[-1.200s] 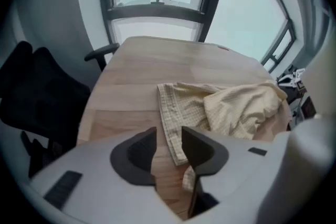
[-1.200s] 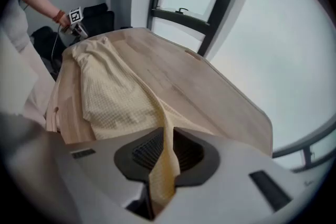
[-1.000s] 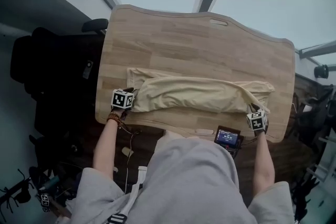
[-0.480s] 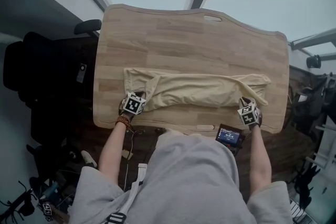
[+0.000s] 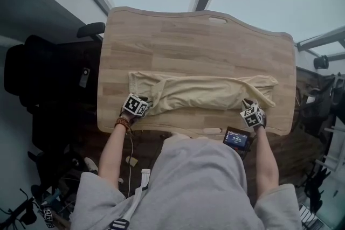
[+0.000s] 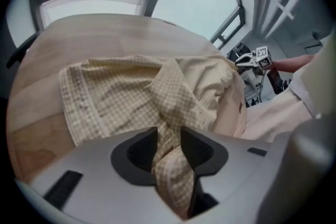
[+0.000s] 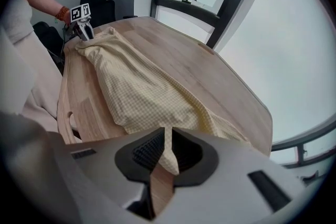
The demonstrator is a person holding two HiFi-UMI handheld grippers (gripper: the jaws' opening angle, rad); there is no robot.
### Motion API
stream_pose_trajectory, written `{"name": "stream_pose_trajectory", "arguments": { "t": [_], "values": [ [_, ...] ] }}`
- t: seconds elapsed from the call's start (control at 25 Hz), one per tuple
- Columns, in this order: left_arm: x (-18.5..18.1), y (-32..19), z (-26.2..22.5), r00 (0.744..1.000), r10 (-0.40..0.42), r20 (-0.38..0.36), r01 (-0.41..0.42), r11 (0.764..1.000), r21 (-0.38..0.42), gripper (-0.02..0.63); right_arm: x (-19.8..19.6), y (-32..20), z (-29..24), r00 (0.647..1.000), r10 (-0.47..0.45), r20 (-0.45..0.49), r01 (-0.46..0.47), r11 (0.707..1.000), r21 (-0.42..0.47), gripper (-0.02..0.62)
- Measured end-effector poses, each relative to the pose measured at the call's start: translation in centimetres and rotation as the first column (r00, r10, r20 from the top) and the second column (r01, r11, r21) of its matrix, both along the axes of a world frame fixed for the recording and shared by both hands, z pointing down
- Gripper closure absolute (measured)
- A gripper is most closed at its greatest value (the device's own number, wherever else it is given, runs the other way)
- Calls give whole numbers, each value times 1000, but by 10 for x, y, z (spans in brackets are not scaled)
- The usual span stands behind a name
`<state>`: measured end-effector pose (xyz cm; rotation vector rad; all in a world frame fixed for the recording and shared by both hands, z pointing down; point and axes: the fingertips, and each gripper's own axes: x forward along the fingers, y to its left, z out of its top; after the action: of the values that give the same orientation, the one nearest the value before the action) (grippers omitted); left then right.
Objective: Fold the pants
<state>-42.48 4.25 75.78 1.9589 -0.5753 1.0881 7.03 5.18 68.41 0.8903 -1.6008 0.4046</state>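
L gripper [image 5: 143, 98] & R gripper [image 5: 247, 104] sit at each end of the tan pants [image 5: 205, 93], laid longways on the wood table [image 5: 188, 40] in my head view. L gripper view: jaws have just been opening, yet they pinch a fat bunch of pants. R gripper view: jaws nearly closed, pinching a thin cloth edge.

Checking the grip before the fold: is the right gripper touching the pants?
Touching. The right gripper view shows the right gripper pinching the pants at a corner.

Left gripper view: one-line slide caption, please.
Left tongs, jaws just opening wider, with a bunched fold of checked beige pants between them on the wooden table.
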Motion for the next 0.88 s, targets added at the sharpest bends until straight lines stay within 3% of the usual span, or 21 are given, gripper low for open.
{"name": "stream_pose_trajectory", "arguments": {
  "t": [0.08,0.16,0.28,0.32,0.48,0.6,0.68,0.76,0.88],
  "values": [
    [6,-1,4,999,-36,20,36,999,20,466,-2,-1,-1,1000,-4,0,4,1000,0,551],
    [10,-4,3,996,-22,85,16,997,73,485,-3,-2,-1,1000,-1,-4,1,1000,0,551],
    [8,-10,-13,976,11,215,-58,975,213,586,-5,-2,1,1000,0,-4,0,1000,-4,551],
    [5,-15,-23,972,0,237,-63,964,259,586,-7,-3,0,1000,-2,-2,2,1000,-3,551],
    [-1,-30,-71,982,-52,182,-23,922,387,588,-11,-8,-1,1000,-13,2,13,1000,2,552],
    [-12,-36,-103,977,-15,212,-87,883,462,587,-15,-11,-1,1000,-21,6,21,1000,1,552],
    [-39,-41,-102,960,-66,273,-74,878,473,592,-17,-13,-2,1000,-25,10,25,1000,5,552],
    [-77,-44,-85,940,-193,280,51,894,444,594,-20,-13,-1,1000,-28,14,28,1000,6,552],
    [-98,-21,-50,945,-294,143,253,935,247,591,-24,-11,1,999,-36,15,36,999,0,552]
  ]
}}
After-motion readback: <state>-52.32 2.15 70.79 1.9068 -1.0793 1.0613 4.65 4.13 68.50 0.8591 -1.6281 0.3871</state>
